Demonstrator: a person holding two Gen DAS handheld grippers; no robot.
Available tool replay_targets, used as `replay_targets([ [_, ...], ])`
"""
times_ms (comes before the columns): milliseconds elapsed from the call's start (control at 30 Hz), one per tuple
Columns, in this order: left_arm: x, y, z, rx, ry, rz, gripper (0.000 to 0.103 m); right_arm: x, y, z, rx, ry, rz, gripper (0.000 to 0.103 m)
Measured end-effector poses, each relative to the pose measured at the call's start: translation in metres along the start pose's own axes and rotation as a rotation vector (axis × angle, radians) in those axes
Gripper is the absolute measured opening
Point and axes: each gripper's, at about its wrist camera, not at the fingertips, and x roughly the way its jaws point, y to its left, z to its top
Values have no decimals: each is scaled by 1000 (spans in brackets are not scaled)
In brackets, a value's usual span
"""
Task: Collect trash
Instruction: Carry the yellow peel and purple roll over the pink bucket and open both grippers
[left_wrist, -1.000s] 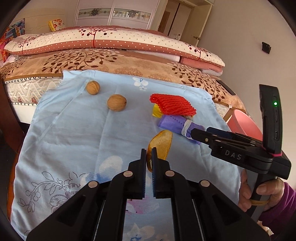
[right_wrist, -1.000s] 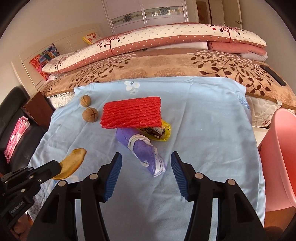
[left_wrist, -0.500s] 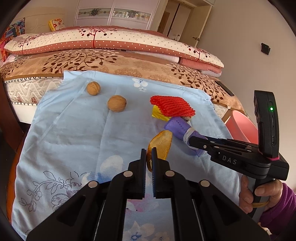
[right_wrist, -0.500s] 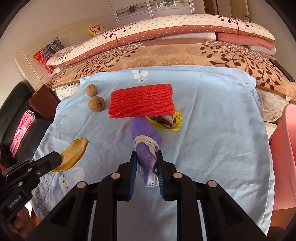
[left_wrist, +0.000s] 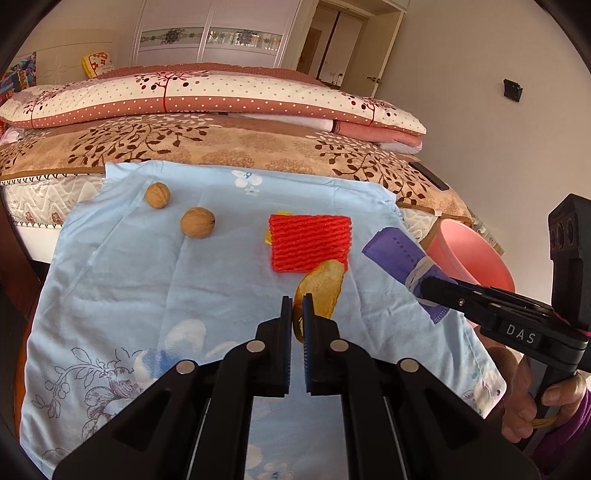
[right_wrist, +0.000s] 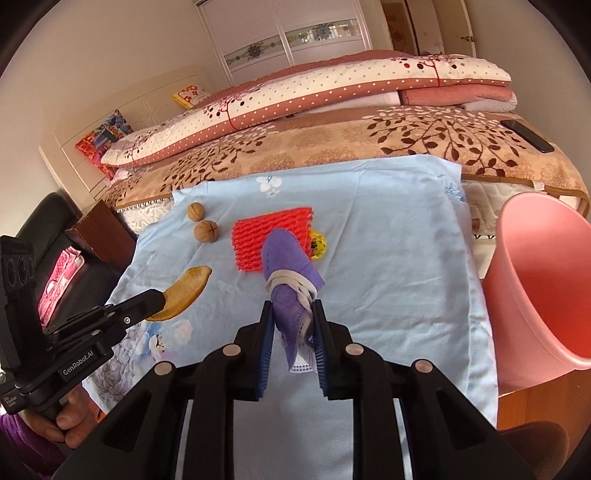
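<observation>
Left claw (left_wrist: 294, 308): clamped on the lower end of a curved orange-brown peel (left_wrist: 320, 288), held clear above the pale blue floral cloth (left_wrist: 129, 288) spread on the bed.
Right claw (right_wrist: 292, 317): closed narrow around a rolled purple face mask bound with its white ear loop (right_wrist: 286, 266), lifted off the cloth.
Bin: a pink plastic wastebasket (right_wrist: 532, 280) stands beside the bed at the right edge of the cloth; its visible inside shows no trash.
On the cloth: a red foam fruit net (left_wrist: 309, 242) lies near the middle, covering most of a crumpled yellow wrapper (right_wrist: 317, 245); two brown walnuts (left_wrist: 197, 222) sit well apart from it, toward the left.
Progress: early to midway, by the look of it. Two pieces are in hand but neither is in the bin; the mask is the nearer to it.
Left to do: drop the mask and the peel, then gather the net and wrapper. Whether the walnuts count as trash cannot be told.
</observation>
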Motion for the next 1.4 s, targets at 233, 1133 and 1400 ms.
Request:
replay_targets([
  [233,1,-31,11,63,-17,-30,5,-29,-32,5,86,-88,-53,19],
  [1133,66,-195,44,298,-26,-223,5,-89,-174,-6,324,-243,-312,20],
  [1400,97,-233,41,334,22,-247,5,-91,-204,-14,375,-237,-336,20],
])
